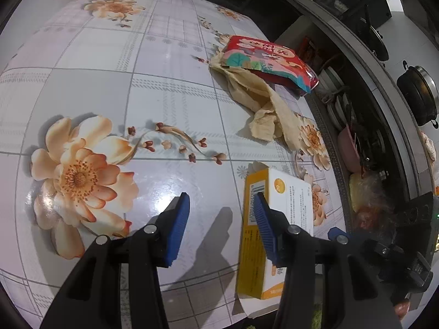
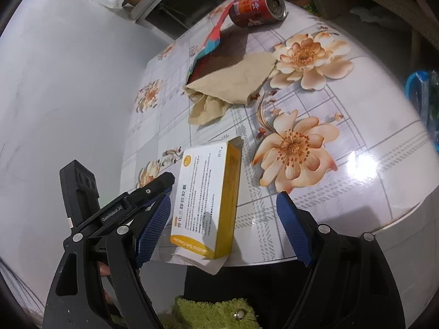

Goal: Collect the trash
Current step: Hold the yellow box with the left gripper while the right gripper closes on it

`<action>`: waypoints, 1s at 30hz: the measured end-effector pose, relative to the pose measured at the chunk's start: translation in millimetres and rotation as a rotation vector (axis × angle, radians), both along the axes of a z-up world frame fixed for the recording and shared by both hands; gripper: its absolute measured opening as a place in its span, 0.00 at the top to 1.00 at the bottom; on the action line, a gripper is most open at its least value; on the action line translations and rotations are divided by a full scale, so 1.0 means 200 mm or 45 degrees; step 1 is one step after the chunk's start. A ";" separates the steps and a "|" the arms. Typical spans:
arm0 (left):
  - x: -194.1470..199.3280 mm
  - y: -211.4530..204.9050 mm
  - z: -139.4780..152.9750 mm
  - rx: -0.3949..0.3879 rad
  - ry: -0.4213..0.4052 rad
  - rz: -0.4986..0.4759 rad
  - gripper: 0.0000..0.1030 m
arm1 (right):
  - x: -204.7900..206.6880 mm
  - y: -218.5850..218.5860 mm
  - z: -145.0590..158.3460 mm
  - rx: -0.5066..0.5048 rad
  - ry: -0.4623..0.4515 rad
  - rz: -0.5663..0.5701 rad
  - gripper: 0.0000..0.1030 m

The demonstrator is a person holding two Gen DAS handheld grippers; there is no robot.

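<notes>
Both jaws gape empty — yellow box (image 2: 208, 200) (overhanging the table (image 2: 356, 126) edge) between the right's.

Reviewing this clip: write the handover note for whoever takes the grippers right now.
Left gripper: open, empty, beside the yellow-and-white box.
Right gripper: open, jaws either side of the box, not gripping.
Box lies at the table's near edge. Further back: beige crumpled paper, red snack wrapper, red can on its side.
Nothing visibly collected. All four pieces remain; the box looks like the first pick.
</notes>
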State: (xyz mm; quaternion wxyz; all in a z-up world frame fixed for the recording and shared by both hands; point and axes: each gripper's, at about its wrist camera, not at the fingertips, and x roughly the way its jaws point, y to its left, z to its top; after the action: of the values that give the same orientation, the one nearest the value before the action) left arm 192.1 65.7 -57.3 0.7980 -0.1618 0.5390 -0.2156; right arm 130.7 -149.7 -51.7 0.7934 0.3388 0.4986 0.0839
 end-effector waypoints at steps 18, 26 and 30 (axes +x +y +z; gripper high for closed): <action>-0.01 0.05 -0.01 -0.003 -0.013 0.035 0.55 | 0.01 -0.02 -0.08 0.027 0.050 -0.042 0.26; -0.02 0.04 -0.01 -0.031 -0.023 0.038 0.55 | -0.01 -0.02 -0.07 0.051 0.037 -0.030 0.26; -0.01 0.03 -0.01 -0.048 -0.023 0.058 0.55 | -0.03 -0.03 -0.06 0.060 0.015 -0.040 0.26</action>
State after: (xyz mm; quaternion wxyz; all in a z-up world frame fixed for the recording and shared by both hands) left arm 189.7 72.1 -59.5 0.8044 -0.1872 0.5238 -0.2088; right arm 125.1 -156.4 -64.4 0.7834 0.3656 0.4960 0.0811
